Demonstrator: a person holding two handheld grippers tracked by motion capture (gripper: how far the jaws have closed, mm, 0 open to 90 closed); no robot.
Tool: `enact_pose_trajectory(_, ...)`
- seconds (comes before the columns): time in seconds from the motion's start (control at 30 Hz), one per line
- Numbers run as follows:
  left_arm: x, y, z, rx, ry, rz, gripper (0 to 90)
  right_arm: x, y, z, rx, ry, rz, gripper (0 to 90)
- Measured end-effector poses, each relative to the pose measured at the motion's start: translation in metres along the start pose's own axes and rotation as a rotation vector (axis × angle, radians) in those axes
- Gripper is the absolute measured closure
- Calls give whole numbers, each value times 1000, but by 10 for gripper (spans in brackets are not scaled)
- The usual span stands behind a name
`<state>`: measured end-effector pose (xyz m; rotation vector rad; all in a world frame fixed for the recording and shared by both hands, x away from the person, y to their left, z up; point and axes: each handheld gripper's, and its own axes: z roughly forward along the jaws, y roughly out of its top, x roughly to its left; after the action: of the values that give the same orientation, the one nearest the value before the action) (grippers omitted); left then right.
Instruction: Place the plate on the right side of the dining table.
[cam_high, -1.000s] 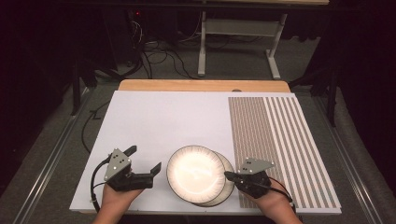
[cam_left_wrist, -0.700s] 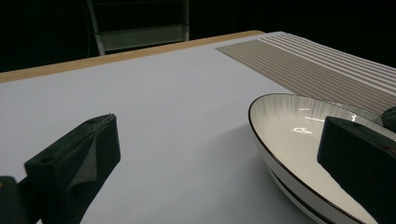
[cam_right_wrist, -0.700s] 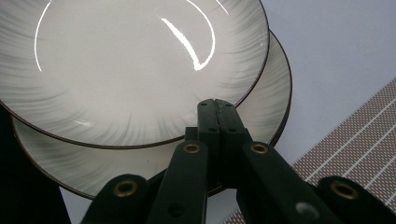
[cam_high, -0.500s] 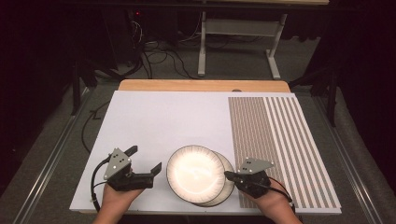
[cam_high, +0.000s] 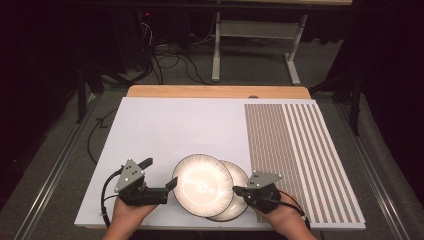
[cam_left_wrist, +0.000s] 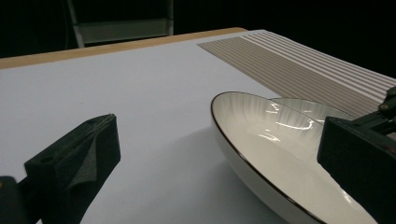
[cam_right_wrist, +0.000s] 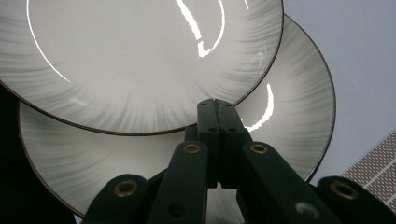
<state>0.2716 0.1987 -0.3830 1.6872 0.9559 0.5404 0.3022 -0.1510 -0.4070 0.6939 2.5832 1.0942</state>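
Two white plates with thin dark rims sit near the front edge of a white board (cam_high: 165, 130). The top plate (cam_high: 202, 183) lies partly over the bottom plate (cam_high: 239, 187) and leans up on it, so its left side is lower. The bottom plate peeks out to the right of the top plate. The left gripper (cam_high: 159, 176) is just left of the top plate. Its jaws are wide open, and nothing is between them. One jaw tip is right beside the rim of the top plate; I cannot tell if it touches. In the left gripper view, the top plate (cam_left_wrist: 275, 158) fills the space near the right jaw, and the bottom plate (cam_left_wrist: 317, 109) shows behind it. The right gripper (cam_high: 239, 190) is just right of the plates, with its tip over the edge of the bottom plate. Its jaws are pressed tight together. In the right gripper view the closed jaws (cam_right_wrist: 215, 112) point at the spot where the top plate (cam_right_wrist: 135, 56) crosses the bottom plate (cam_right_wrist: 289, 93). They hold nothing. A striped mat (cam_high: 300, 150) covers the board to the right of the plates.
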Motion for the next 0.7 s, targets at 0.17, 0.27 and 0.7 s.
enact_pose_trajectory(0.17,-6,-1,8,59,-79,-29,6,1,1,0,-4,3,-2,900)
enact_pose_trajectory(0.27,-10,-3,14,109,-103,-35,6,2,1,1,2,3,-4,900)
enact_pose_trajectory(0.7,-16,-13,35,274,-185,-151,62,3,1,2,9,-3,-15,900)
